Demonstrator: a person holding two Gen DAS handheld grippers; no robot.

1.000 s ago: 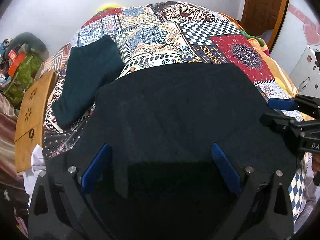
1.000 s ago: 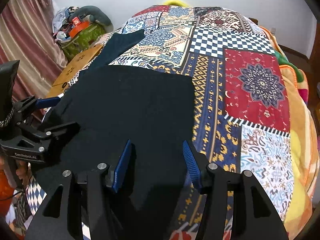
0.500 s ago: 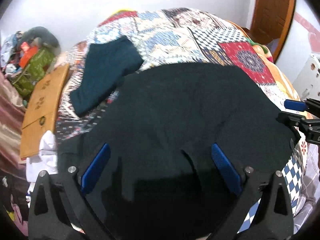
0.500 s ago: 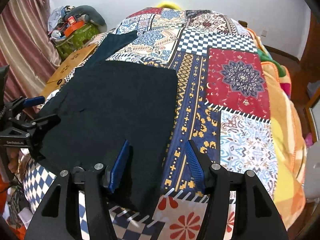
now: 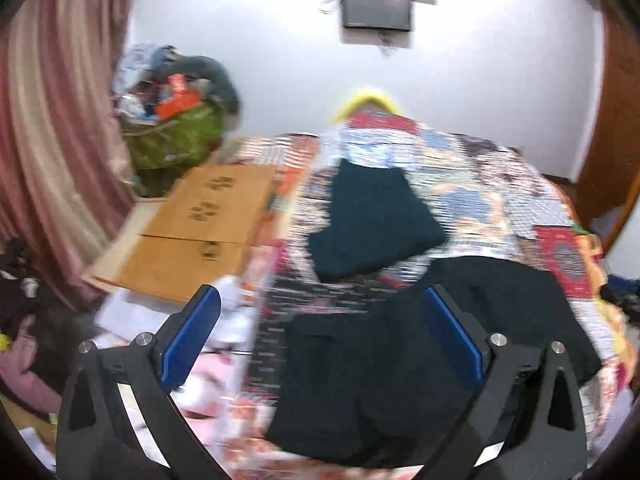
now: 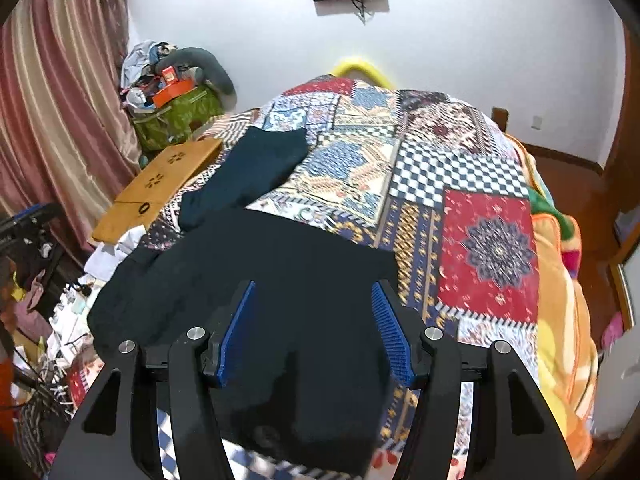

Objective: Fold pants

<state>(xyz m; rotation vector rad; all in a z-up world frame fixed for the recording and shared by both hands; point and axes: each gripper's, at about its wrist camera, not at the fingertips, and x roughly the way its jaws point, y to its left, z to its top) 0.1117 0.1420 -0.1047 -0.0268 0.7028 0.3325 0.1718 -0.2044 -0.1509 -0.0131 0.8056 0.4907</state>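
While the black pants (image 6: 280, 300) lie spread on the quilt (image 6: 488, 248) at the near edge of the bed, both tongs hang above them, released and empty. The right tongs (image 6: 314, 330) gape over the pants' middle; the left tongs (image 5: 322, 338) straddle their left edge. A teal garment (image 6: 256, 172) lies beyond, just touching the pants.

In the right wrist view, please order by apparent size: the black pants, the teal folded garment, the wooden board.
1. black pants, nearest the camera
2. teal folded garment
3. wooden board, close to the teal garment; unsure
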